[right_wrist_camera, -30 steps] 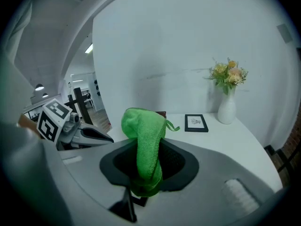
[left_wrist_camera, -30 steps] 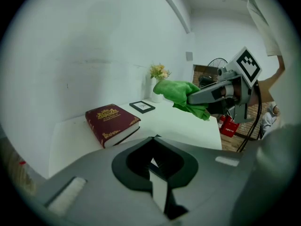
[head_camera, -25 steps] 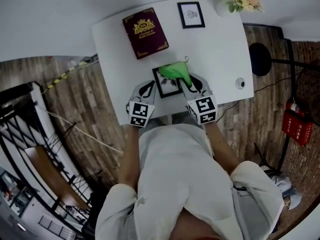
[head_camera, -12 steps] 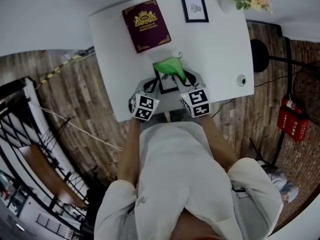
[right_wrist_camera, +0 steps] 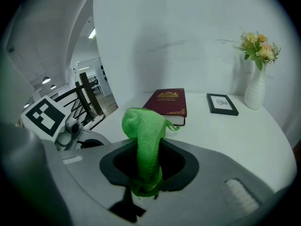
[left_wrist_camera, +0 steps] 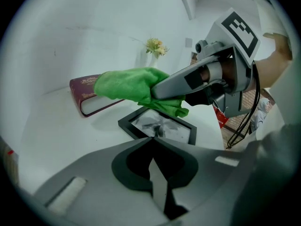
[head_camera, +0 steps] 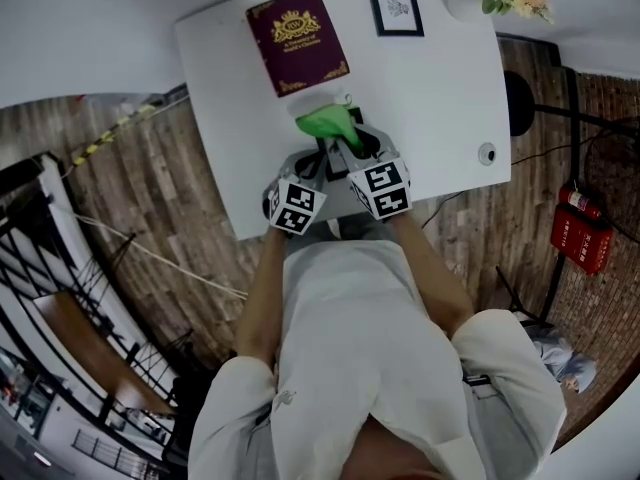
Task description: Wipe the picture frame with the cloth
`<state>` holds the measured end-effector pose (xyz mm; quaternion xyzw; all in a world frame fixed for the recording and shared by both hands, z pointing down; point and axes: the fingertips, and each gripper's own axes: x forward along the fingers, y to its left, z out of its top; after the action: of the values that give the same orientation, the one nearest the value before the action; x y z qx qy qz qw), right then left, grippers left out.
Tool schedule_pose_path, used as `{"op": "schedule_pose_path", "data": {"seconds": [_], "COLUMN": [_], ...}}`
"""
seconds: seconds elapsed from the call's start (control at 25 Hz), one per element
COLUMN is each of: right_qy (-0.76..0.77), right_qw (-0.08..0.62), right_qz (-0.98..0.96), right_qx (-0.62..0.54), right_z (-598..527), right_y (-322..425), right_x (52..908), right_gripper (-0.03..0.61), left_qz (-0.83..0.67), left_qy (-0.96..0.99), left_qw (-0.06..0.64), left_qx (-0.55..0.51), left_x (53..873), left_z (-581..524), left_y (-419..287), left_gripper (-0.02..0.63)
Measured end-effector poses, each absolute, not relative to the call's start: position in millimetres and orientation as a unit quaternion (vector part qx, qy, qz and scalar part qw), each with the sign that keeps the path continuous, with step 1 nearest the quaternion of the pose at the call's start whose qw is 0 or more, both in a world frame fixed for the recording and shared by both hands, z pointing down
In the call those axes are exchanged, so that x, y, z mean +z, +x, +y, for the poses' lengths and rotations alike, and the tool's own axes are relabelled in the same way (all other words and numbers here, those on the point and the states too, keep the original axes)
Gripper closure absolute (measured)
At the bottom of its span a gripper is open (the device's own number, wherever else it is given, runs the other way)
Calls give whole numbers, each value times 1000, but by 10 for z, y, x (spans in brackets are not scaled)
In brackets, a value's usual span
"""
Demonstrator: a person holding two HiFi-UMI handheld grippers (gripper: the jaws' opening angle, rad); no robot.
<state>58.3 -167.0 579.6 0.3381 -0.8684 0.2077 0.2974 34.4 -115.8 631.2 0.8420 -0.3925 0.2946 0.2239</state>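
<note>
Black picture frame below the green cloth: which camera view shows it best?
The left gripper view: the black rectangular picture frame lies flat, with its print and most of its border visible. The head view shows only a dark sliver of it beside the green fabric cloth. The right gripper view does not show it.

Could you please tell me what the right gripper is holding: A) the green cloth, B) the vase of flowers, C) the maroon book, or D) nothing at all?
A: in the right gripper view, the right gripper has its jaws closed on the green cloth, which sticks up between them.
</note>
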Motion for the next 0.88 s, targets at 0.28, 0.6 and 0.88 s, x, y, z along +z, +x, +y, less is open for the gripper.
{"op": "schedule_pose_path", "data": {"seconds": [0.28,0.6,0.88], "right_qy": [309,281,273], "right_qw": [308,324,335], "right_qz": [-875,-877,-872], "right_qx": [209,215,230], "right_z": [-1667,-1642,-1633], "right_y": [332,129,31], "right_x": [5896,6061,6225], "right_gripper": [486,486,486], "left_qz": [-389,-390,-394], "left_qy": [843,843,841], "left_qw": [228,230,235], "left_qx": [295,290,288], "left_x": [6313,6284,6282], "left_z": [-1141,-1150,-1142], "left_y": [341,349,356], "left_gripper": [592,592,592]}}
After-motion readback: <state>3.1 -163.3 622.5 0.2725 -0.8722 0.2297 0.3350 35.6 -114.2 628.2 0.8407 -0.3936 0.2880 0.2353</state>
